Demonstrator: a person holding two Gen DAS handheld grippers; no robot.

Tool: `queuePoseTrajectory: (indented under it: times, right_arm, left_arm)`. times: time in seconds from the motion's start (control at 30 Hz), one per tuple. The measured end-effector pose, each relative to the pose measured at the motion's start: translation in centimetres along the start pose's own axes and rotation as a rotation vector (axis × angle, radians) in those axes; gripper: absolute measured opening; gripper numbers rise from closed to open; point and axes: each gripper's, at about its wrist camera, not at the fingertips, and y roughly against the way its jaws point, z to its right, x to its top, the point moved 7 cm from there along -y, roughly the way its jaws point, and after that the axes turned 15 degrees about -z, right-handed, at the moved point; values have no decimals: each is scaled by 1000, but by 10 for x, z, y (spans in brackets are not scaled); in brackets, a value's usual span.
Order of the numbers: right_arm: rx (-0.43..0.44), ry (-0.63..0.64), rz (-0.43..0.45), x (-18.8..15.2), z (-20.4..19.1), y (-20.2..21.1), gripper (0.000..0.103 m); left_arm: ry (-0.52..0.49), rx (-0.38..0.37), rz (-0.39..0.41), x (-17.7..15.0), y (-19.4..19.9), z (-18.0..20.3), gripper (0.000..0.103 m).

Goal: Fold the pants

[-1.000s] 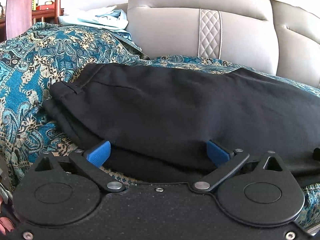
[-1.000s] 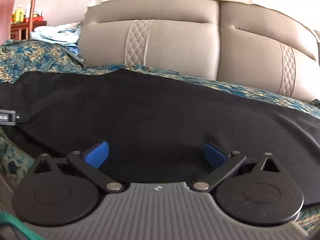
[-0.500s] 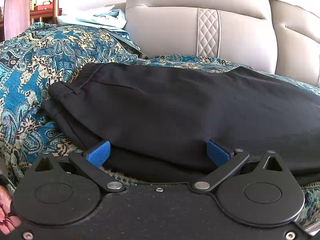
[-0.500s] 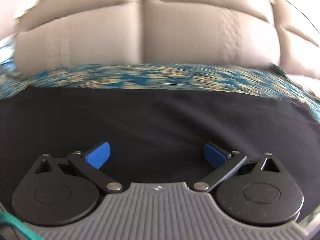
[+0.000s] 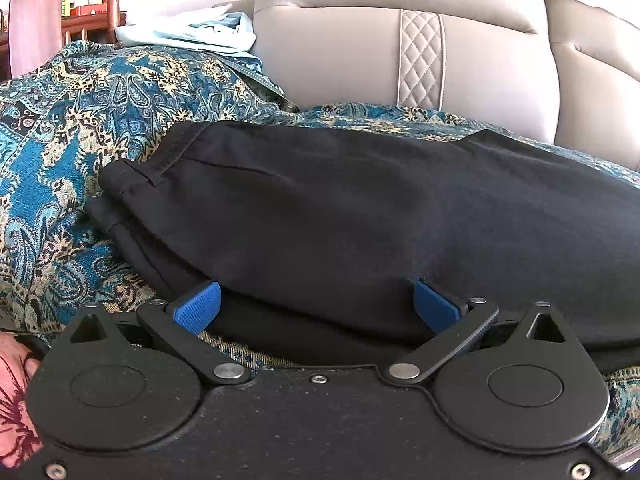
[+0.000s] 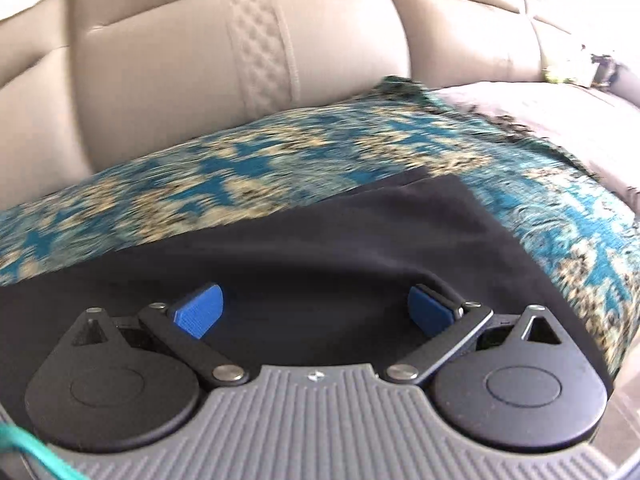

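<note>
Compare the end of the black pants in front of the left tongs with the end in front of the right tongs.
The black pants show the waistband end with a belt loop at the left tongs, and a plain hem corner at the right tongs. The left end is bulky and layered; the right end lies thin and flat. The left view is sharp, the right view blurred. Both ends rest on the patterned blue throw, and both tongs are open.

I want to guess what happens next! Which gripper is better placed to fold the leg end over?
Probably the right gripper: it hangs open over the pants near their leg end. The left gripper faces the waistband.
</note>
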Motion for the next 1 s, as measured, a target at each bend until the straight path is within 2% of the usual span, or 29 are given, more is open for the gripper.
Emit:
queuePoseTrajectory:
  times: [0.2, 0.57, 0.63, 0.73, 0.83, 0.93, 1.0]
  right_arm:
    - [-56, -49, -11, 32, 13, -21, 103]
    - [-60, -74, 25, 56, 25, -34, 102]
    - [-27, -98, 33, 56, 25, -28, 103]
    - [67, -173, 58, 55, 34, -10, 103]
    - [96, -318, 44, 47, 61, 11, 103]
    - [206, -500, -12, 24, 97, 26, 101]
    - [246, -587, -8, 9, 119, 37, 100]
  left_arm:
    - [-2, -1, -19, 2, -1, 0, 103]
    - [9, 11, -25, 3, -1, 0, 103]
    - [12, 13, -26, 4, -1, 0, 103]
    - [14, 7, -24, 3, -1, -1, 103]
    - [7, 5, -20, 3, -1, -1, 103]
    - [0, 3, -16, 3, 0, 0, 103]
    - [-6, -1, -12, 2, 0, 0, 103]
